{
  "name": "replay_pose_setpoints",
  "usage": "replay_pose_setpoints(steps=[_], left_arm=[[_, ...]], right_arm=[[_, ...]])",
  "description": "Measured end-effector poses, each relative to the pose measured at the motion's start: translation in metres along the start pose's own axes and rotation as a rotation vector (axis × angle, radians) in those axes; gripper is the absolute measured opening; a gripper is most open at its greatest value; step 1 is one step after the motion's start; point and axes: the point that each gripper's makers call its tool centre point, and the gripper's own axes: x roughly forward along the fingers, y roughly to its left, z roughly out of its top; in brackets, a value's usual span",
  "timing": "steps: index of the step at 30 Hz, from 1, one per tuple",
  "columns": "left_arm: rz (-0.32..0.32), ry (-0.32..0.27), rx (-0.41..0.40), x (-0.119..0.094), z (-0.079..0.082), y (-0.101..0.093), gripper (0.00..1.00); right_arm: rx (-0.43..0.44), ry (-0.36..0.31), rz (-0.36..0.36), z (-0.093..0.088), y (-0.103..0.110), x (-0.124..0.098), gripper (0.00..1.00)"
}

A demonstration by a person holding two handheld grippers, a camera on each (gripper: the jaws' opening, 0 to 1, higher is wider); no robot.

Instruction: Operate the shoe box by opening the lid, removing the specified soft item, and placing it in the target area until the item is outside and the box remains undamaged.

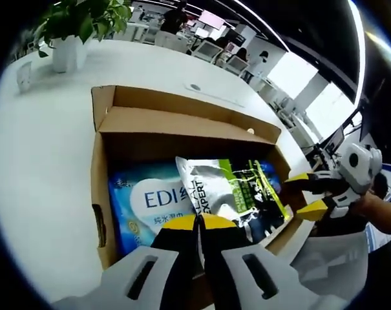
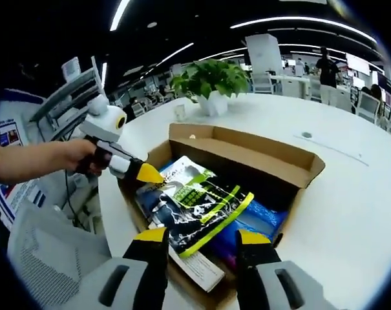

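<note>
Left gripper view: the left tongs (image 1: 196, 223), jaws pressed together and empty, hover over the open box (image 1: 101, 187) on the white table (image 1: 40, 148). A green pouch (image 1: 237, 194) lies inside on a blue pack (image 1: 147, 200).

Right gripper view: the right tongs (image 2: 201, 237), spread wide and empty, straddle the pouch (image 2: 195, 206). A plant (image 2: 211, 81) stands behind the box.

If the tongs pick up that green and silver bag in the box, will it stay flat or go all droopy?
Probably droopy. The green and silver bag looks like a thin, shiny pouch with creases, so it would likely sag where it isn't held. Its glossy film may be slippery. It lies loosely on the blue pack in the open shoe box, so it should lift free easily.
</note>
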Motion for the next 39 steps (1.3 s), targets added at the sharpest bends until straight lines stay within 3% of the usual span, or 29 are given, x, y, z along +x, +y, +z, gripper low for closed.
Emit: replay_pose_setpoints(steps=[24,30,34,39], left_arm=[[0.003,0.023,0.028,0.007,-0.008,0.003,0.0],[-0.011,0.015,0.032,0.009,-0.008,-0.002,0.0],[-0.016,0.014,0.031,0.008,-0.007,-0.002,0.0],[-0.021,-0.008,0.038,0.002,0.0,-0.007,0.0]], right_arm=[[0.034,0.146,0.007,-0.019,0.007,0.023,0.31],[0.037,0.141,0.005,-0.02,0.011,0.024,0.28],[0.06,0.112,-0.004,-0.013,0.011,0.021,0.18],[0.06,0.089,-0.014,-0.007,0.009,0.014,0.13]])
